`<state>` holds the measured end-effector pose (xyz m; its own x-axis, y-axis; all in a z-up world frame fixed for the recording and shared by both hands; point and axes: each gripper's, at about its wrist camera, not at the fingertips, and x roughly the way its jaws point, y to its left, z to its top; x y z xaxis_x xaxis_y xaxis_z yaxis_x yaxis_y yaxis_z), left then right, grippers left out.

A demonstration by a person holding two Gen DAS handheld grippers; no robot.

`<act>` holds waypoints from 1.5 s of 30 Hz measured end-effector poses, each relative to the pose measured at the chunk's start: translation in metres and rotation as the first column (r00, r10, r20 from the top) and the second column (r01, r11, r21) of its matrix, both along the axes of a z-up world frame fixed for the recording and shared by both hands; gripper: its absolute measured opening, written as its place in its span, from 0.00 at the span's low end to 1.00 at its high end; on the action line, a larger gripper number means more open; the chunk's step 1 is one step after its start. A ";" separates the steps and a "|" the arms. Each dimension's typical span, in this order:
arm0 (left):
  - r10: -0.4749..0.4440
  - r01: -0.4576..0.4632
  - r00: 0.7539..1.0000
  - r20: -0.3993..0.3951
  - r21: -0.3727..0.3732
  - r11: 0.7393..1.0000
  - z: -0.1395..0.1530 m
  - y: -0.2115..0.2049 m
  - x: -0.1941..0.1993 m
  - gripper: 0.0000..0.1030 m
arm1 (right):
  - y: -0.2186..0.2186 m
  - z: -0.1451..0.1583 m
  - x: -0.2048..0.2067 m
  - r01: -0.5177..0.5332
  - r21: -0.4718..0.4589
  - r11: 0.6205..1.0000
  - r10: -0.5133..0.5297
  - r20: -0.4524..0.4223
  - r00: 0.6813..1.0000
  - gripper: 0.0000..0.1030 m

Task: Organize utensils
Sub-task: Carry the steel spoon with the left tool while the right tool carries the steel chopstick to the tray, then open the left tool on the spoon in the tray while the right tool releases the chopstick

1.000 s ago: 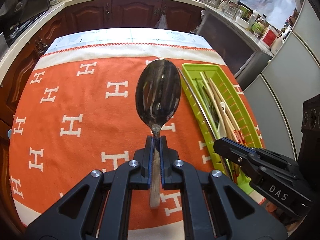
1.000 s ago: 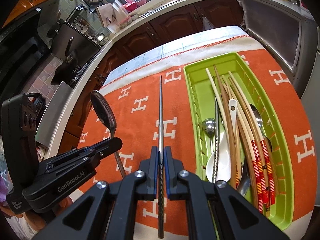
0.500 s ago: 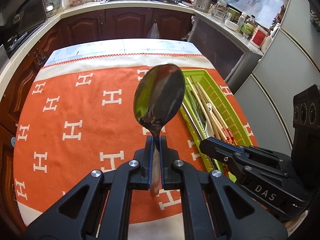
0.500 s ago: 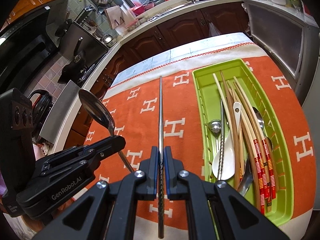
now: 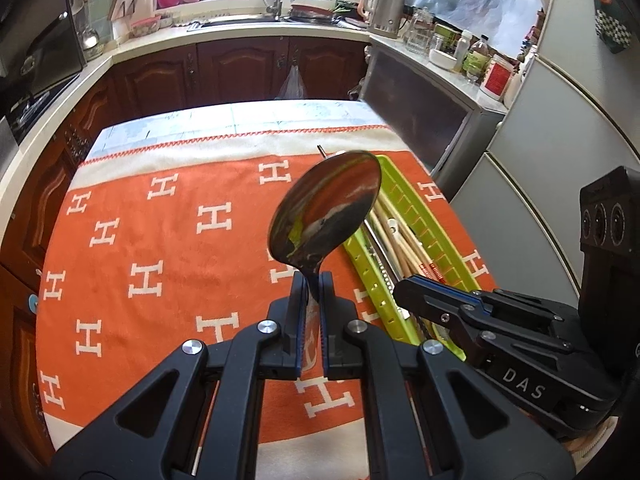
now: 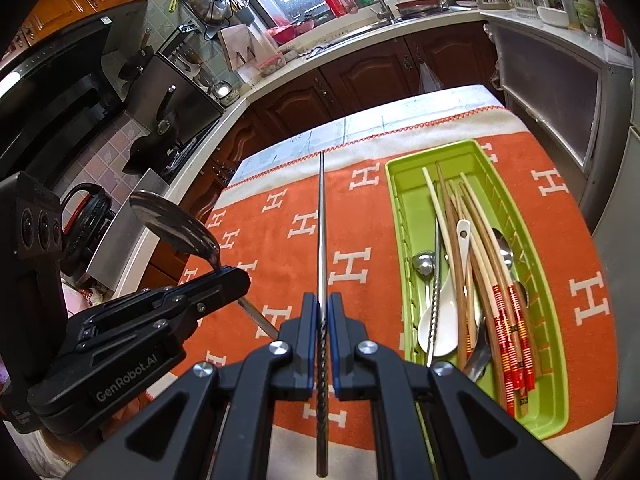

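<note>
Most utensils already lie in the green tray [image 6: 536, 264]; left of it, the left gripper [image 5: 308, 284] clamps a spoon [image 5: 326, 212] and the right gripper [image 6: 322, 312] clamps a metal chopstick [image 6: 321, 232], both above the cloth [image 5: 160, 248], not yet placed.

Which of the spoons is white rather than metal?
The white ceramic spoon lying in the green tray, bowl toward the camera. The large spoon in the left gripper is shiny metal.

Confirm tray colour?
Lime green tray; it shows best in the right wrist view.
</note>
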<state>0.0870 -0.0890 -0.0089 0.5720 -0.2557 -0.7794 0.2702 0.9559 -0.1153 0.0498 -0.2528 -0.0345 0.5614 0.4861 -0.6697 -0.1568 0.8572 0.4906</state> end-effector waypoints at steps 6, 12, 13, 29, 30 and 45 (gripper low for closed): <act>-0.040 0.041 0.999 0.025 -0.018 0.999 0.023 -0.015 -0.008 0.03 | -0.015 0.013 -0.008 0.033 0.006 0.999 -0.033 0.029 0.999 0.05; -0.117 0.119 0.992 0.045 -0.047 0.992 0.051 -0.045 -0.015 0.03 | -0.038 0.024 -0.018 0.087 0.007 0.996 -0.087 0.054 0.995 0.05; -0.130 0.132 0.991 0.046 -0.053 0.990 0.054 -0.050 -0.015 0.03 | -0.042 0.026 -0.020 0.099 0.005 0.995 -0.099 0.058 0.993 0.05; -0.270 0.254 0.948 -0.170 -0.113 0.961 0.003 -0.130 0.022 0.03 | -0.096 0.002 -0.015 0.225 -0.015 0.974 -0.225 0.004 0.974 0.05; -0.265 0.249 0.947 -0.183 -0.108 0.962 -0.004 -0.130 0.027 0.03 | -0.097 -0.004 -0.012 0.228 -0.020 0.973 -0.228 -0.006 0.974 0.05; -0.146 0.139 0.946 -0.288 -0.046 0.989 -0.076 -0.112 0.088 0.03 | -0.084 -0.052 0.030 0.177 -0.091 0.980 -0.187 -0.119 0.975 0.05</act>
<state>0.1751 -0.2013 -0.0851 0.2785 -0.3390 -0.8986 0.3545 0.9059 -0.2318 0.0795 -0.3370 -0.0867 0.5439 0.3257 -0.7734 0.0645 0.9026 0.4256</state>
